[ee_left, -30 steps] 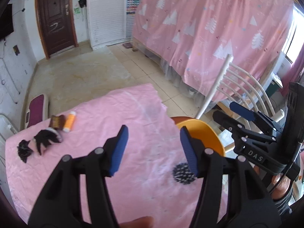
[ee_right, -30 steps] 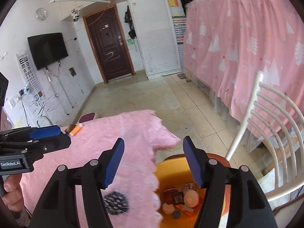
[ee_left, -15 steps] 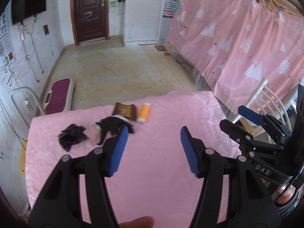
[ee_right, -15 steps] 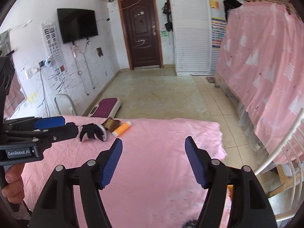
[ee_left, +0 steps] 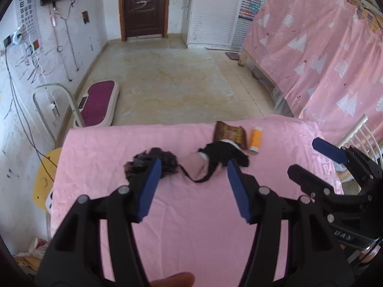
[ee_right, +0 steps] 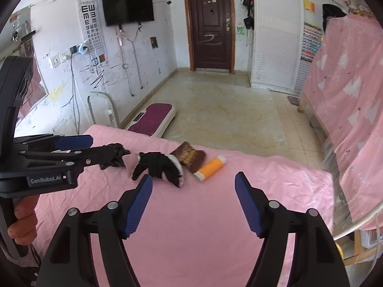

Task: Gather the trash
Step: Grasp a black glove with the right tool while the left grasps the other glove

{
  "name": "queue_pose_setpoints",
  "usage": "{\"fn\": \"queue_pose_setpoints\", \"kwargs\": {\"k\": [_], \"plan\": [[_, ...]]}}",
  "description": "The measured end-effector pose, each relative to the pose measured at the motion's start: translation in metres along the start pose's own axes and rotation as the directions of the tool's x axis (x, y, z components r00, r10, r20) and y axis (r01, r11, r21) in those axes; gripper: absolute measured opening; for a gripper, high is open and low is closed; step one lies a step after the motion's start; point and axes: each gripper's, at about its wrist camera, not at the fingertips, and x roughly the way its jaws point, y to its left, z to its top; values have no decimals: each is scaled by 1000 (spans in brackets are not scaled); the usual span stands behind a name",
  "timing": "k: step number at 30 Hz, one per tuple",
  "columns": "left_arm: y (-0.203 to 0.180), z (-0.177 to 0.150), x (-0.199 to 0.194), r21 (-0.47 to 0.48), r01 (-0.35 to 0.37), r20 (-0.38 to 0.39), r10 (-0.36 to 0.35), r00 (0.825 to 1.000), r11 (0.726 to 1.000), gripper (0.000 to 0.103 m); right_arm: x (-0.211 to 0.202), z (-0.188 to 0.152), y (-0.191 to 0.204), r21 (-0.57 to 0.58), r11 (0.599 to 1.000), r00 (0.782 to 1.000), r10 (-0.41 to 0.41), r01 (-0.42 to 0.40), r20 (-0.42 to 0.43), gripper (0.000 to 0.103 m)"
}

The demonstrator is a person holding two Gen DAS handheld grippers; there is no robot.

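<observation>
Readable marks: one brand label, part of another, and an eye chart.

The left gripper (ee_right: 109, 159), seen side-on from the right wrist view, carries a small plate (ee_right: 45, 180) reading "GenRobot.AI" in pale letters on black. The right gripper (ee_left: 308, 157), seen from the left wrist view, shows "DAS" on its black body (ee_left: 344, 236) (upside down in that view, and possibly only part of a longer word). An eye chart (ee_right: 91, 22) hangs on the white wall beside the television (ee_right: 126, 3), with rows of the letter E turned various ways; its smaller rows are too fine to read.
</observation>
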Motion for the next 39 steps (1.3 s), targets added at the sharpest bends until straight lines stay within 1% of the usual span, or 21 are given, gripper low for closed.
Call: {"fn": "queue_pose_setpoints", "kwargs": {"k": [4,7,12,14,16,18,27,29,31,32,34,36,39], "plan": [[24,5,12,-45,-28,-15,28,1000,999,55,23,5,14,-21,1000,999,22,-22,-34,66],[38,7,22,-78,-33,-31,30,999,996,55,36,9,24,-41,999,998,30,-32,-53,67],[52,9,41,-117,-51,-64,44,997,992,55,59,19,38,-71,996,996,50,-55,-72,70],[55,8,48,-130,-56,-79,46,996,990,56,70,21,42,-79,995,995,58,-65,-81,71],[60,8,55,-146,-59,-83,48,995,988,62,79,22,46,-86,994,994,61,-69,-89,72],[64,10,62,-162,-55,-87,41,995,985,63,89,23,49,-89,993,993,66,-75,-98,73],[67,9,78,-168,-61,-114,42,993,984,64,117,18,56,-100,989,988,96,-108,-123,73],[66,9,78,-167,-59,-111,40,993,984,59,118,17,57,-107,988,988,98,-110,-117,73],[64,8,78,-165,-44,-109,26,994,985,48,117,15,58,-107,988,988,103,-115,-113,73],[63,8,78,-164,-44,-108,26,994,986,46,117,14,58,-105,988,988,104,-116,-112,72],[61,6,77,-158,-43,-104,27,994,987,38,117,13,58,-106,988,989,97,-109,-111,64],[59,5,76,-146,-49,-99,35,994,988,34,114,10,57,-112,988,990,93,-105,-110,57],[55,2,72,-132,-59,-92,47,995,989,32,112,9,57,-113,988,989,95,-108,-111,53]]}}
